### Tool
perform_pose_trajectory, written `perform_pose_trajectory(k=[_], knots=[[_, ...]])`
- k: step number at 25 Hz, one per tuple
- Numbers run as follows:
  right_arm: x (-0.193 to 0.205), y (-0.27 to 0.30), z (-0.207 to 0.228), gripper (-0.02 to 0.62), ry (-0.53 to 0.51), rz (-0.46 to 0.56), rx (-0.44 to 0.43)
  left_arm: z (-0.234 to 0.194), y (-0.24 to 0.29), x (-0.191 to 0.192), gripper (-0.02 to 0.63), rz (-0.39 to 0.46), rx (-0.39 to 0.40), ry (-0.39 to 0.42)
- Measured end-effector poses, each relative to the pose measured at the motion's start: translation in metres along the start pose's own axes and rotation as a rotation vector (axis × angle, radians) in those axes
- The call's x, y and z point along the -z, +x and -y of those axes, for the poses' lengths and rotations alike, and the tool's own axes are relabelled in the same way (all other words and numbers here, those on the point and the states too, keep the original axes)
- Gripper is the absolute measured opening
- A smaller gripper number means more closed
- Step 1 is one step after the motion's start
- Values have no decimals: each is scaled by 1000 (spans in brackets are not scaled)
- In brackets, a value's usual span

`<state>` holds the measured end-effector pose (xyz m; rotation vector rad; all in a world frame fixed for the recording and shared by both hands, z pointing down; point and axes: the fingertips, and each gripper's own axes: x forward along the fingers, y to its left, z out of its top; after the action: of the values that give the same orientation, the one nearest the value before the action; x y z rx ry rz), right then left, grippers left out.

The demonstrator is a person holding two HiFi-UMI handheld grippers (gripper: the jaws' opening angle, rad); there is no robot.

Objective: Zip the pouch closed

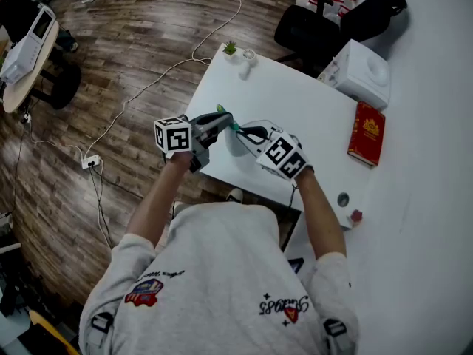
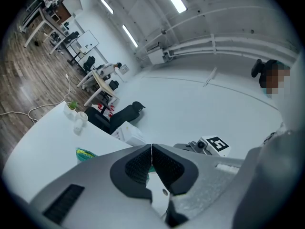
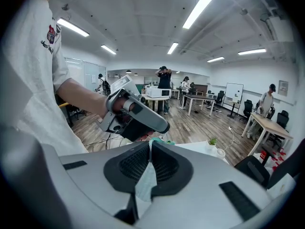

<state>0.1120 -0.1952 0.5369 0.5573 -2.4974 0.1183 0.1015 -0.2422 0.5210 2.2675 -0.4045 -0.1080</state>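
Observation:
The pouch, pale teal with a green and yellow striped end, is held up over the near edge of the white table between both grippers. In the head view my left gripper and right gripper meet tip to tip at the pouch. In the left gripper view the left gripper is shut, with a sliver of teal pouch pinched between the pads and the striped end to the left. The right gripper is shut on pale pouch fabric; the left gripper is just beyond it.
On the table lie a red book and a white box at the right, a small plant and a small white object at the far corner. A black chair stands behind. Cables and a power strip lie on the wooden floor.

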Motion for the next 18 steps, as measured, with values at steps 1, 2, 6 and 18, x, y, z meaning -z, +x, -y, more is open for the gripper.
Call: perform_pose_trajectory(k=[1, 2, 6, 18], knots=[[0, 0, 0, 18, 3, 1, 0, 0, 1, 0, 6, -1, 1, -2], [0, -1, 0, 18, 6, 2, 0, 0, 1, 0, 6, -2, -1, -3], [-1, -6, -1, 17, 19, 19, -4, -6, 0, 0, 6, -2, -30, -13], [7, -14, -6, 17, 42, 40, -19, -27, -4, 5, 6, 5, -109, -17]])
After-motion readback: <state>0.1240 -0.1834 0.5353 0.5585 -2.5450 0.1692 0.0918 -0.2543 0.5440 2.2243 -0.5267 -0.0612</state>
